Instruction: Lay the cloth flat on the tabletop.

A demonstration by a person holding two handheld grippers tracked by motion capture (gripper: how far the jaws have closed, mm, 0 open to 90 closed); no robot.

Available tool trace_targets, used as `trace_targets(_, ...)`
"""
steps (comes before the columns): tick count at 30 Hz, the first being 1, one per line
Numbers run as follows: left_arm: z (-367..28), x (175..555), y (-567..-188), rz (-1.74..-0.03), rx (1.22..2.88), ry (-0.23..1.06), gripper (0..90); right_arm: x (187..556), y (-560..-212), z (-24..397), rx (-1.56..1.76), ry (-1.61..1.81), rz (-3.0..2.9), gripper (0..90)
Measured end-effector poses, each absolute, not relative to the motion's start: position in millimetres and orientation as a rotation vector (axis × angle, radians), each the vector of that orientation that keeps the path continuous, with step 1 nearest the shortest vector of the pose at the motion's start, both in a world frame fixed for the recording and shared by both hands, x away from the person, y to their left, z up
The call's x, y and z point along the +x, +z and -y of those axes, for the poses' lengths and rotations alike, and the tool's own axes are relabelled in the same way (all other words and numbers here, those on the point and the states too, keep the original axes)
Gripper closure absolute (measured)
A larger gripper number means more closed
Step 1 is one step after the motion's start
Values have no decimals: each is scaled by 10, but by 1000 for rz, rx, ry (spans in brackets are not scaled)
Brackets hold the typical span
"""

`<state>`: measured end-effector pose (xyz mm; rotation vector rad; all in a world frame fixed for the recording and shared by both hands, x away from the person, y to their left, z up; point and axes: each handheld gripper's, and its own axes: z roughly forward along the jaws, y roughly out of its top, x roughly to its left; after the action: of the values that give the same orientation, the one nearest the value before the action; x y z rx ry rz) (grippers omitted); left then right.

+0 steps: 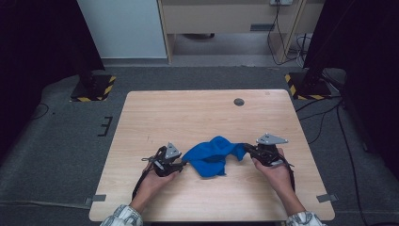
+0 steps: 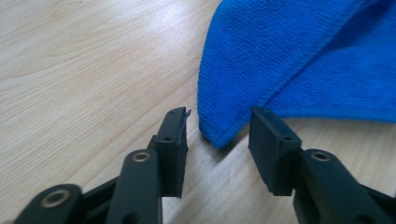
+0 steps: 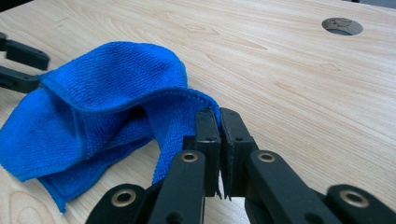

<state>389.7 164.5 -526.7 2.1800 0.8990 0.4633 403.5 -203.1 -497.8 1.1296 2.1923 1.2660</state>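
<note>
Tabletop bare across upper half of high view, free to cross; small round hole at upper right, flush w/ surface. Blue cloth bunched at lower centre, btwn left gripper & right gripper, blocks straight path. Lower strip near the forearms open.

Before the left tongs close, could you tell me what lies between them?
A corner of the blue cloth lies between the open left tongs, over bare table, in the left gripper view.
</note>
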Motion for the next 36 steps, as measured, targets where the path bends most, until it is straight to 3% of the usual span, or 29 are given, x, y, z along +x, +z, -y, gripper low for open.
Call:
trace_targets(6,-1627,3947,-5303,-913,2178,448,573,4019,-4964,2032,1137,1277,-2195,872)
trace_targets(16,-1604,3985,-5305,-913,2172,418,862,4003,-4948,2044,1138,1299,-2188,873)
trace_targets(36,-1705,4010,-4876,-927,1976,471,875,3931,-4663,2130,1105,1357,-2116,875)
